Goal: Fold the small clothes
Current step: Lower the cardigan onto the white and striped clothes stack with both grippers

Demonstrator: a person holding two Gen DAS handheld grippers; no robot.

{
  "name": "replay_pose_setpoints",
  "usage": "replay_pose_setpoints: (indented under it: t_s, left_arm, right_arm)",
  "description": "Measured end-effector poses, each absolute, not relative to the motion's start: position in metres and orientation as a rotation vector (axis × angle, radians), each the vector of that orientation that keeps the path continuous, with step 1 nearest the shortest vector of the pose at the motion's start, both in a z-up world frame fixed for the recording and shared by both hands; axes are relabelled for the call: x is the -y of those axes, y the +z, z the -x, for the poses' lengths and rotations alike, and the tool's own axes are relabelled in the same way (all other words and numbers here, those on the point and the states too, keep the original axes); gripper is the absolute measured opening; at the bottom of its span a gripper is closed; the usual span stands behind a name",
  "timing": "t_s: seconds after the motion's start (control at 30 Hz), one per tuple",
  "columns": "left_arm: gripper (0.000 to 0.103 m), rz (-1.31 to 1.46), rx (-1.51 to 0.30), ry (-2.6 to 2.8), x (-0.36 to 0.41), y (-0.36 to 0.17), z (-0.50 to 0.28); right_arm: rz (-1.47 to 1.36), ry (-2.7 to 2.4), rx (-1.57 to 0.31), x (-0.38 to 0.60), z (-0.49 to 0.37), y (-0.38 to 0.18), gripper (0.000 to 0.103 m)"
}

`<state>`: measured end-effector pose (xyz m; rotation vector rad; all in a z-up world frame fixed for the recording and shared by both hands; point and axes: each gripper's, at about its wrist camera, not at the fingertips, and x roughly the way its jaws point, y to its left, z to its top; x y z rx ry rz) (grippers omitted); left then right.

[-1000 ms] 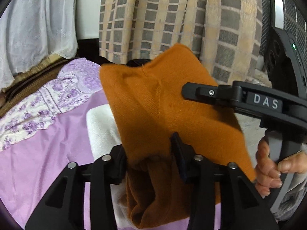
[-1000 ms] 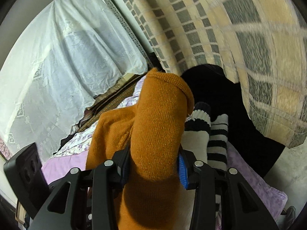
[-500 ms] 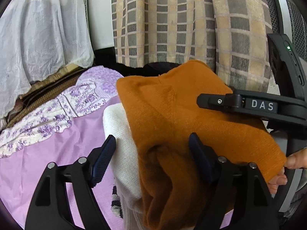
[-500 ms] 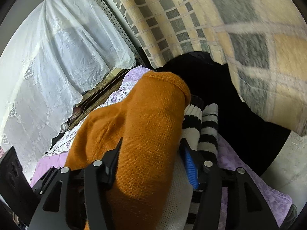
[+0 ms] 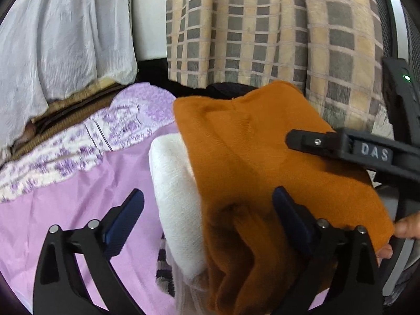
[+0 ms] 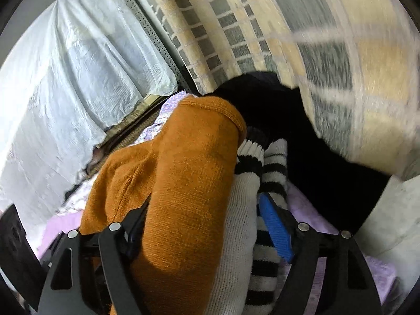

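A folded orange knit garment (image 5: pixel 252 162) lies on top of a folded white knit garment (image 5: pixel 176 183), with a black-and-white striped piece (image 5: pixel 164 270) under them. My left gripper (image 5: pixel 207 210) is open, its jaws wide around the stack's near end. In the right wrist view the orange garment (image 6: pixel 189 183) lies between the jaws of my right gripper (image 6: pixel 204 225), which is open, beside the white knit (image 6: pixel 236 236) and striped piece (image 6: pixel 273 173). The right gripper body shows in the left wrist view (image 5: pixel 367 152).
The stack rests on a lilac sheet (image 5: pixel 65 210) with a floral purple cloth (image 5: pixel 110 131) behind. A checked curtain (image 5: pixel 262 26) and white lace curtain (image 5: pixel 52 39) hang beyond. A black cloth (image 6: pixel 302 144) lies past the stack.
Both grippers have opened and let go of the orange garment, which now rests on the stack. The left gripper has drawn back slightly.
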<state>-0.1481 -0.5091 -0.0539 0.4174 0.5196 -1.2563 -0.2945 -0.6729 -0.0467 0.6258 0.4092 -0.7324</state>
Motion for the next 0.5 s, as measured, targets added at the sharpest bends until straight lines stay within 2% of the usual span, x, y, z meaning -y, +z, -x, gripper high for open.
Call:
replay_pose_setpoints:
  t_s: [0.1, 0.3, 0.5]
  left_arm:
    - [0.098, -0.400, -0.550, -1.256, 0.505, -0.051, 0.143]
    - [0.098, -0.420, -0.489, -1.231, 0.488, -0.042, 0.150]
    - [0.099, -0.428, -0.491, -1.220, 0.474, -0.050, 0.148]
  right_arm:
    - [-0.514, -0.787, -0.435, 0.654, 0.291, -0.031, 0.077]
    - [-0.399, -0.820, -0.442, 0.608, 0.301, -0.008, 0.077]
    - [-0.399, -0.872, -0.509, 0.584, 0.317, -0.025, 0.079]
